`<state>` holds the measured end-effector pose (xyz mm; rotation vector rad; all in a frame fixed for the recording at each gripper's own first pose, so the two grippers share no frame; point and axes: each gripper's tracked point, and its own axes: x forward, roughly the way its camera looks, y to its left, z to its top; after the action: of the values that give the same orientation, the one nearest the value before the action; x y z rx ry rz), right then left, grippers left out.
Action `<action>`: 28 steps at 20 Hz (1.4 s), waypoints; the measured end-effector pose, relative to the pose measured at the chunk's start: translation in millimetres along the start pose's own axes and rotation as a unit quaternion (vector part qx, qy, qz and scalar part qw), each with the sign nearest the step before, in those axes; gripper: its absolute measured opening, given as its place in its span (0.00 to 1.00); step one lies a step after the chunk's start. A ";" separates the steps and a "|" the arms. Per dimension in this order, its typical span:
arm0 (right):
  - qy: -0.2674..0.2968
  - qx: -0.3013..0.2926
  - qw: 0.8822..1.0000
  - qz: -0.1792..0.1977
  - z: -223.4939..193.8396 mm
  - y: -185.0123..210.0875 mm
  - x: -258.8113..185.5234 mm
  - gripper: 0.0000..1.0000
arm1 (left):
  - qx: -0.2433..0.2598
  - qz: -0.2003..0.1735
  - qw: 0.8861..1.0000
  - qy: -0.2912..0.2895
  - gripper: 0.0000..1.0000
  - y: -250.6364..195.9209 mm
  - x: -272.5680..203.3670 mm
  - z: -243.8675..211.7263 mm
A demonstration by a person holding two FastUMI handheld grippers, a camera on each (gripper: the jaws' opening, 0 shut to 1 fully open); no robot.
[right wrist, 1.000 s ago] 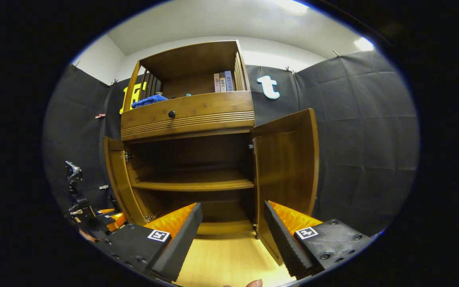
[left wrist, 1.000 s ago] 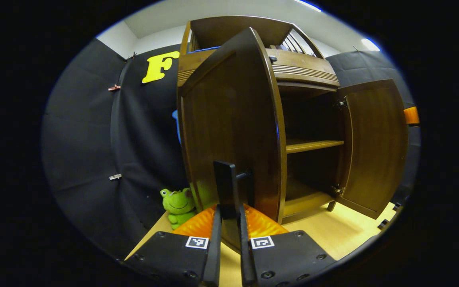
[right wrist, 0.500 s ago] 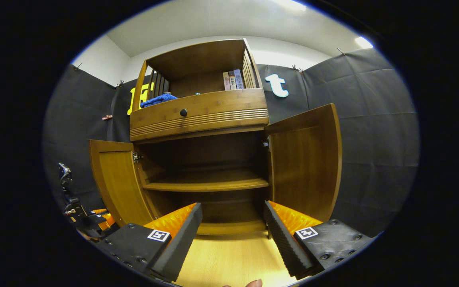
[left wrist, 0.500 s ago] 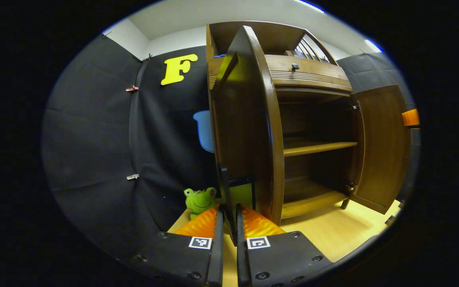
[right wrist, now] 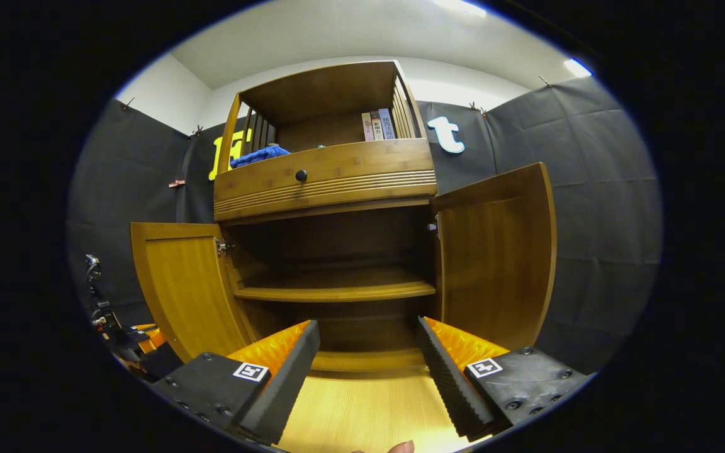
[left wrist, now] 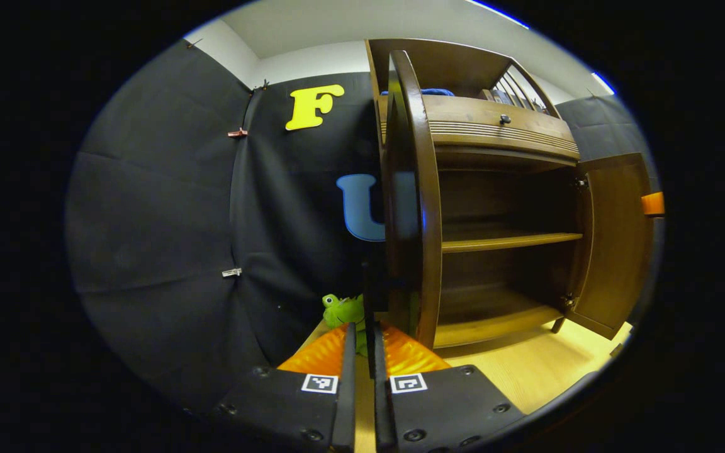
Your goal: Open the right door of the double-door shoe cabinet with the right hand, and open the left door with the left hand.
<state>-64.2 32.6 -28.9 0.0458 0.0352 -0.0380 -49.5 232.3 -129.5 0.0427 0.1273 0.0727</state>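
At the left door (left wrist: 408, 189) of the shoe cabinet (right wrist: 328, 176), the left tool (left wrist: 362, 352) is clamped on the dark handle (left wrist: 367, 296), and the door has swung farther out since a second ago, now seen nearly edge-on in the left gripper view. Over the wooden floor (right wrist: 362, 409), the right tool (right wrist: 367, 352) hangs with its fingers wide apart, holding nothing. Two doors stand open, the right door (right wrist: 494, 251) included. One inner shelf (right wrist: 337, 290), one drawer knob (right wrist: 301, 175), one green frog toy (left wrist: 343, 309), one blue cloth (right wrist: 258, 155) and three books (right wrist: 377, 126) are in view.
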 end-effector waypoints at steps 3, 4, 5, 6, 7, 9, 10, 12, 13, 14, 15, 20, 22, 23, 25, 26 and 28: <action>0.005 -0.002 1.000 0.004 -1.9 1.5 0.3 0.98 | 0.015 0.004 1.000 0.006 0.18 -0.5 -3.9 -6.3; 0.007 -0.003 1.000 0.005 -3.2 0.4 -0.6 0.98 | 0.014 0.006 1.000 0.008 0.18 -1.3 -6.1 -7.1; 0.009 -0.004 1.000 0.006 -4.0 -0.9 -1.1 0.98 | 0.012 0.008 1.000 0.010 0.17 -2.2 -8.1 -9.3; 0.011 -0.005 1.000 0.007 -6.1 -2.0 -2.0 0.98 | 0.012 0.017 1.000 0.011 0.17 0.8 -11.4 -9.7; 0.011 -0.006 1.000 0.008 -6.2 -4.0 -3.6 0.98 | 0.014 0.030 0.999 0.013 0.29 7.4 -14.2 -10.7; 0.011 -0.006 1.000 0.009 -6.9 -9.4 -4.0 0.98 | 0.011 0.051 0.999 0.014 0.55 15.2 -23.6 -9.7; 0.013 -0.004 1.000 0.012 -7.4 -12.0 -3.3 0.98 | 0.007 0.063 0.998 0.010 0.68 18.3 -28.9 -5.0; 0.013 0.004 1.000 0.018 -5.1 -16.6 -2.9 0.98 | 0.000 0.086 0.996 -0.006 0.89 20.3 -44.6 7.7; 0.012 0.006 1.000 0.021 -2.6 -20.0 -2.0 0.98 | -0.002 0.096 0.995 -0.010 0.98 18.0 -55.2 11.9; 0.010 0.008 1.000 0.023 -0.7 -23.1 -1.6 0.98 | -0.002 0.102 0.995 -0.010 1.00 14.8 -59.6 14.3; 0.007 0.009 1.000 0.027 2.3 -25.6 -0.1 0.98 | 0.001 0.103 0.995 -0.010 0.98 7.6 -64.5 16.7; 0.005 0.015 0.999 0.040 4.4 -37.8 4.3 0.98 | 0.010 0.084 0.996 -0.014 0.98 -44.0 -82.7 40.4; 0.003 0.016 0.999 0.041 5.9 -44.7 6.6 0.98 | 0.004 0.061 0.998 -0.017 0.98 -78.5 -85.2 46.6; 0.001 0.017 0.999 0.042 6.1 -48.7 7.6 0.98 | 0.004 0.052 0.998 -0.019 0.98 -93.6 -83.8 52.1; 0.000 0.016 0.999 0.038 6.0 -57.3 11.6 0.98 | 0.009 0.034 0.999 -0.025 0.98 -125.9 -82.2 63.3; 0.000 0.016 0.999 0.037 6.9 -61.9 13.1 1.00 | 0.013 0.025 0.999 -0.028 0.98 -142.1 -80.0 68.9; -0.001 0.018 0.999 0.035 7.7 -69.5 14.1 0.98 | 0.013 0.007 0.999 -0.035 1.00 -172.3 -75.5 79.1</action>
<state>-52.5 -37.7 -24.8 0.0825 0.0300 0.0317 -102.1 52.0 -49.8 0.0730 0.0588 0.0830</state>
